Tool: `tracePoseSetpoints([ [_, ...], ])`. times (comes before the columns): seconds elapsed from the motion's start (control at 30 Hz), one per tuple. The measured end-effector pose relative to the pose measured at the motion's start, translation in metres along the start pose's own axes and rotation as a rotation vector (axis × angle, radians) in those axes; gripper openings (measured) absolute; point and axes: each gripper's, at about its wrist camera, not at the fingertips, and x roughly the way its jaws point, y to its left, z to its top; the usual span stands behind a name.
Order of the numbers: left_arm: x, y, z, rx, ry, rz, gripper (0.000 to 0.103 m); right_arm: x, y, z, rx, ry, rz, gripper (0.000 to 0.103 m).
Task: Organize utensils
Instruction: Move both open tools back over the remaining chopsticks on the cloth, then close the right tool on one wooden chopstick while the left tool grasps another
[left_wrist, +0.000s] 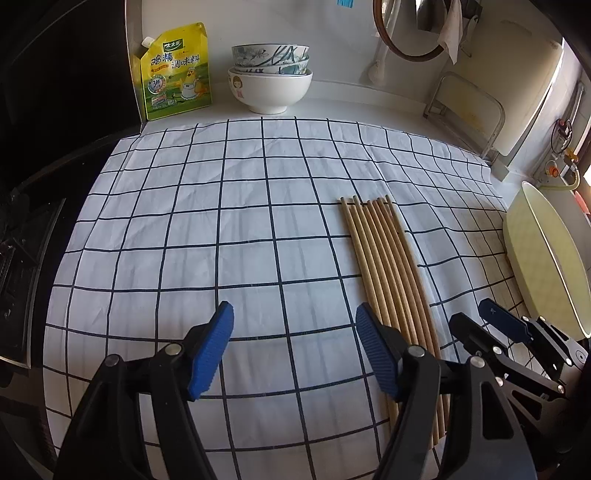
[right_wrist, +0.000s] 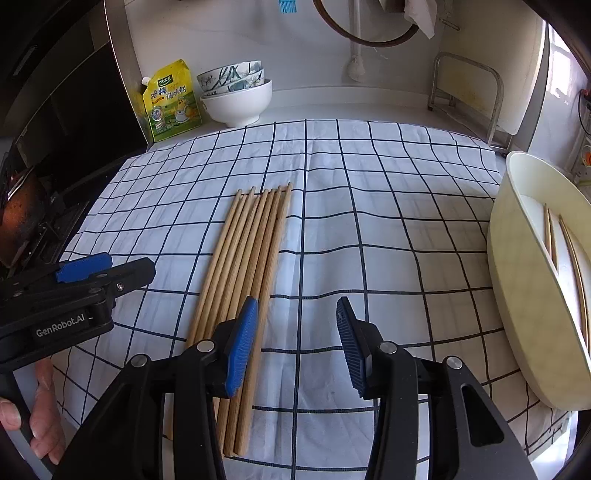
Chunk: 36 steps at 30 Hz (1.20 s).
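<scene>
Several wooden chopsticks (left_wrist: 384, 258) lie side by side on a white checked cloth (left_wrist: 221, 229); they also show in the right wrist view (right_wrist: 251, 258). My left gripper (left_wrist: 294, 325) is open and empty, just left of the chopsticks' near ends. My right gripper (right_wrist: 297, 317) is open and empty, its left finger above the chopsticks' right edge. It shows from the side in the left wrist view (left_wrist: 480, 317). A cream oval holder (right_wrist: 517, 280) at the right holds a few chopsticks (right_wrist: 569, 258).
A yellow seasoning pouch (left_wrist: 177, 74) and stacked bowls (left_wrist: 271, 79) stand at the back by the wall. A metal rack with a cutting board (left_wrist: 480, 110) is at the back right. A dark stove (right_wrist: 29, 221) lies to the left of the cloth.
</scene>
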Motion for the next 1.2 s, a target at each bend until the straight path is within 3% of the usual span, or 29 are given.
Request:
tracePoseSetpoints([
  [0.4, 0.005, 0.001, -0.005, 0.002, 0.022, 0.002, 0.068, 0.013, 0.005, -0.005, -0.028, 0.045, -0.006, 0.043],
  [0.87, 0.007, -0.013, -0.014, 0.038, 0.044, -0.027, 0.069, 0.009, -0.001, -0.009, -0.037, 0.037, -0.02, 0.046],
  [1.0, 0.01, -0.02, -0.018, 0.056, 0.056, -0.035, 0.069, 0.011, -0.007, -0.009, -0.031, 0.043, -0.06, 0.046],
  [1.2, 0.01, -0.019, -0.016, 0.057, 0.054, -0.024, 0.069, 0.004, -0.013, -0.009, 0.003, 0.026, -0.015, 0.046],
])
